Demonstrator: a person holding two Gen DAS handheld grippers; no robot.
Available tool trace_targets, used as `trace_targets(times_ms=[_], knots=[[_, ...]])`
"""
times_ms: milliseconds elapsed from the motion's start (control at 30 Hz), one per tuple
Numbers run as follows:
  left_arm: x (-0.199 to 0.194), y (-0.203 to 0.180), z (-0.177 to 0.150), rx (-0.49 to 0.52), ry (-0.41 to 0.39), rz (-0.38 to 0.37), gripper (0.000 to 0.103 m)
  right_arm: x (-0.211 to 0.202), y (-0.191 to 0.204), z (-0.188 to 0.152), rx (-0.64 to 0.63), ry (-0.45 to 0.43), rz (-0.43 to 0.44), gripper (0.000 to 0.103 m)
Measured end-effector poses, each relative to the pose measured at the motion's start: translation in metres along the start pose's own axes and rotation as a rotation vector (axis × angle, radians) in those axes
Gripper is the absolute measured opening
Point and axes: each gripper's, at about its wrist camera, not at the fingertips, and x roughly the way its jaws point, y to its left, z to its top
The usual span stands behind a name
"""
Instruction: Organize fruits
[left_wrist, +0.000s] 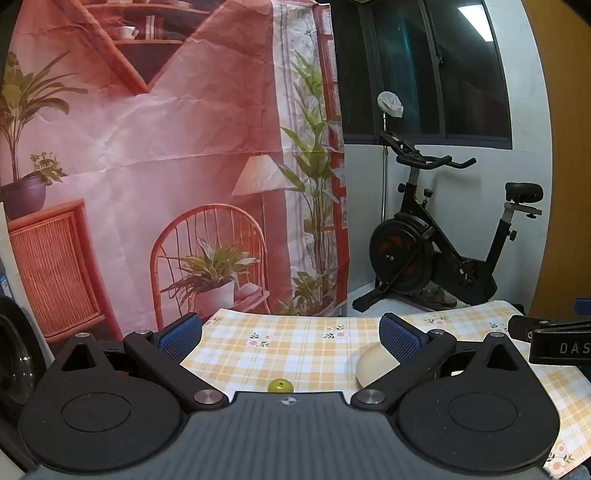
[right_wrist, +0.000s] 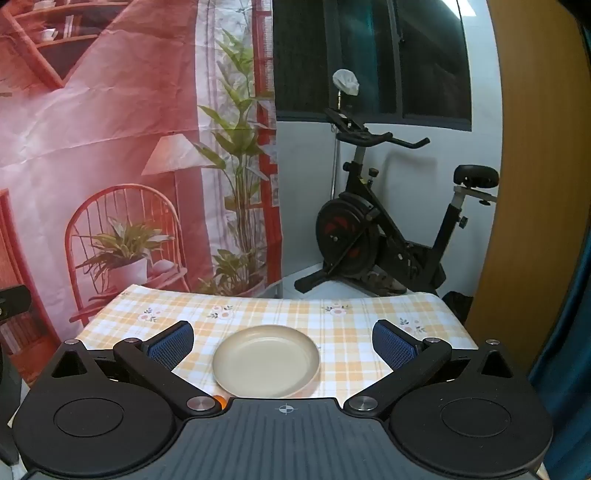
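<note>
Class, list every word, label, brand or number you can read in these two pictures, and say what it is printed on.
"DAS": white letters on the black right gripper at the picture's right edge, cut off there.
No other text is readable in either view.

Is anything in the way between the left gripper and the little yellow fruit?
Nothing visible. The left gripper is open above the checked tablecloth, and the yellow fruit lies on bare cloth close below it. The beige plate sits off to the right, not between them.
</note>
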Motion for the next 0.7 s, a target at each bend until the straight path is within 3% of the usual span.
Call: trace_targets(times_ms=[700], knots=[[0.009,0.001,-0.004,-0.016,0.037,-0.012,0.103,0.007,0.001,-0.007,0.010,-0.008,-0.008,0.103]])
